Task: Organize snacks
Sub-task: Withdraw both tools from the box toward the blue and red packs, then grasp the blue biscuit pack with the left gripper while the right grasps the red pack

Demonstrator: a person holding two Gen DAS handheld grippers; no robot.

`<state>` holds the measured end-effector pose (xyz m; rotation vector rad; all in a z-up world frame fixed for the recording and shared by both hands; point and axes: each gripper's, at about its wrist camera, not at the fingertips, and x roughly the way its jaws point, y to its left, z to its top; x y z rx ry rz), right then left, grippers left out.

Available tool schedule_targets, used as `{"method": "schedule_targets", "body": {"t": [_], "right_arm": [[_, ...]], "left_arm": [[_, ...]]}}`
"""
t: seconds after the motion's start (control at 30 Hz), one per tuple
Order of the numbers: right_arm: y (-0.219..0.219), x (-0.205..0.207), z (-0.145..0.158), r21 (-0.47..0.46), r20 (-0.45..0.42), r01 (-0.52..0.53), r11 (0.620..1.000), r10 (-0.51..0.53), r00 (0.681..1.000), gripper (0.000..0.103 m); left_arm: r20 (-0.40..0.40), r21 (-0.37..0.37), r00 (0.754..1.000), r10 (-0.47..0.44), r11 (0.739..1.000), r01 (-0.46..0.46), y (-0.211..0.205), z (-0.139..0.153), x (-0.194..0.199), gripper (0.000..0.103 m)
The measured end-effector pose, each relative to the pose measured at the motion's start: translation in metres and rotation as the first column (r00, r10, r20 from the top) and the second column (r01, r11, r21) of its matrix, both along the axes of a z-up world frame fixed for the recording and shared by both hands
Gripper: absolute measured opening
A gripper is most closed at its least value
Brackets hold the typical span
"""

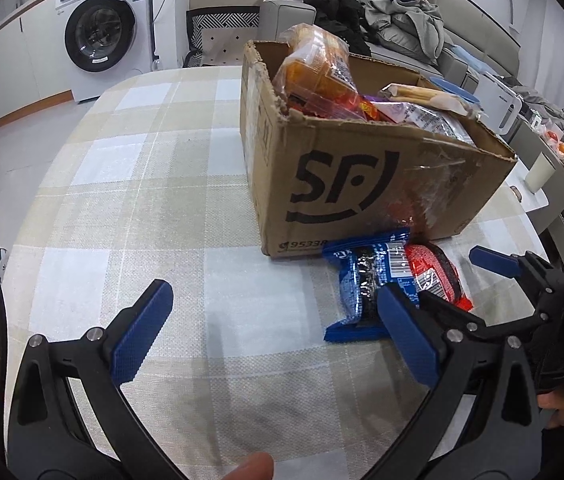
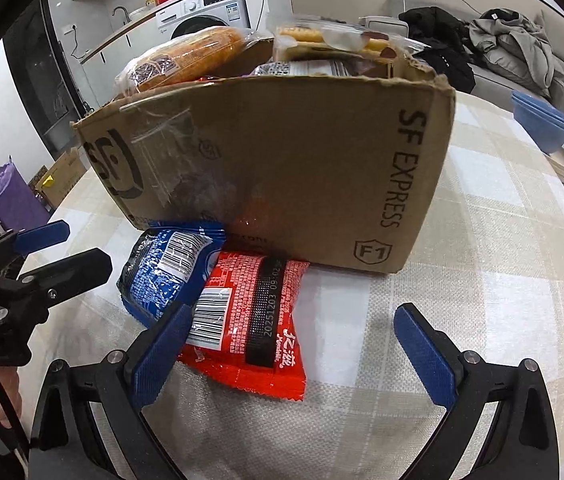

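A cardboard SF box (image 1: pixel 362 184) full of snack packets stands on the checked tablecloth; it also shows in the right wrist view (image 2: pixel 282 168). A blue packet (image 1: pixel 366 280) and a red packet (image 1: pixel 436 274) lie flat against its near side. In the right wrist view the red packet (image 2: pixel 253 320) overlaps the blue packet (image 2: pixel 165 272). My left gripper (image 1: pixel 269 332) is open and empty, left of the blue packet. My right gripper (image 2: pixel 290 352) is open over the red packet's near end, holding nothing.
A washing machine (image 1: pixel 101 32) stands beyond the table's far left edge. A sofa with heaped clothes (image 1: pixel 402 20) is behind the box. Blue bowls (image 2: pixel 542 124) sit at the table's right. A cup (image 1: pixel 538 172) stands right of the box.
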<state>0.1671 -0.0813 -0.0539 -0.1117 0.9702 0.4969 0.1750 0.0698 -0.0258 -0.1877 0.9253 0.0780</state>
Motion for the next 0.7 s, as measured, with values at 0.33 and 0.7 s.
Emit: {"method": "schedule_targets", "body": {"t": [0.33,0.7], "right_arm": [[0.003,0.007,-0.002,-0.02,0.006,0.01,1.0,-0.01,1.0,0.102],[0.012,-0.005,0.002,-0.007,0.022,-0.032,0.999,0.032,0.999,0.071]], "left_arm": [[-0.011,0.002,1.0,-0.004,1.0,0.004,-0.007,-0.004,-0.001,0.102],[-0.014,-0.005,1.0,0.012,1.0,-0.013,-0.003,-0.007,-0.004,0.102]]}}
